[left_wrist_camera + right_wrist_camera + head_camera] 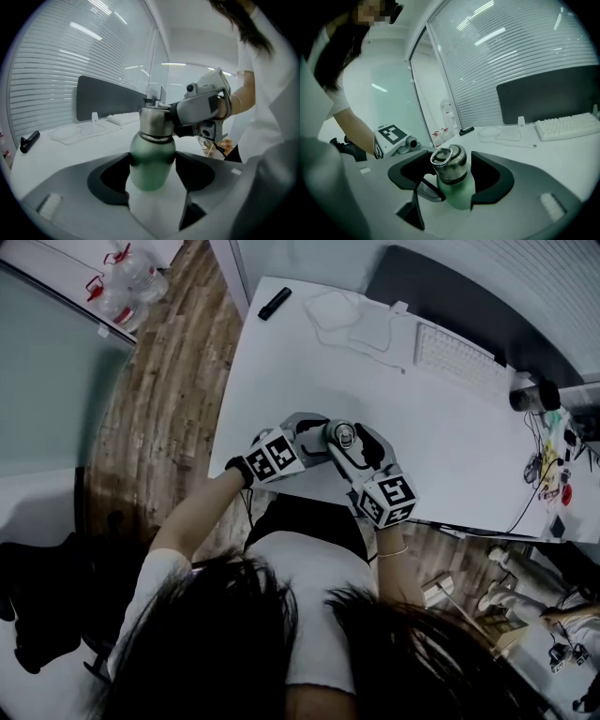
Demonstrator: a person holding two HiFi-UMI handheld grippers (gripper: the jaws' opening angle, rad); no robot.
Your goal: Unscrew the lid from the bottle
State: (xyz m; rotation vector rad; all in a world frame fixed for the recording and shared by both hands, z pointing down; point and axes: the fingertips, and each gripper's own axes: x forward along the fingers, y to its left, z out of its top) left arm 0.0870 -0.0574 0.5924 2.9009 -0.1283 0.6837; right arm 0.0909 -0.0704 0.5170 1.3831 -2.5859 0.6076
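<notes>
Bottle [150, 154] pinched by green body in left claw [153, 171], lower centre of frame, so it is kept from turning. Right claw [452, 177] spread around steel lid [449, 164], pads not pressed, probably placed ready for twisting grip. Lid judged not yet off.

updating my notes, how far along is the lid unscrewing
Done: the left tongs grip the bottle. In hand: the right tongs stand open around the lid, not squeezing it. Left: the lid still sits on the bottle, to be twisted off.
</notes>
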